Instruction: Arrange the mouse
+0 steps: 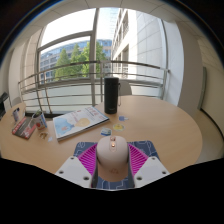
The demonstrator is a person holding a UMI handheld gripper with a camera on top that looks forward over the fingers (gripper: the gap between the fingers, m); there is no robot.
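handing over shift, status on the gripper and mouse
Gripper shut on mouse. Mouse over blue mat. Black cylinder far beyond, path clear.

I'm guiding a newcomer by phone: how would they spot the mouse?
Start at the round wooden table by the window. At its near edge lies a striped mat; the white mouse sits there between the claw's pink pads, the only smooth, domed white thing.

An office or meeting room: a round wooden desk (pixel 160 120), tall windows (pixel 70 45) facing buildings (pixel 145 40), papers (pixel 78 122).
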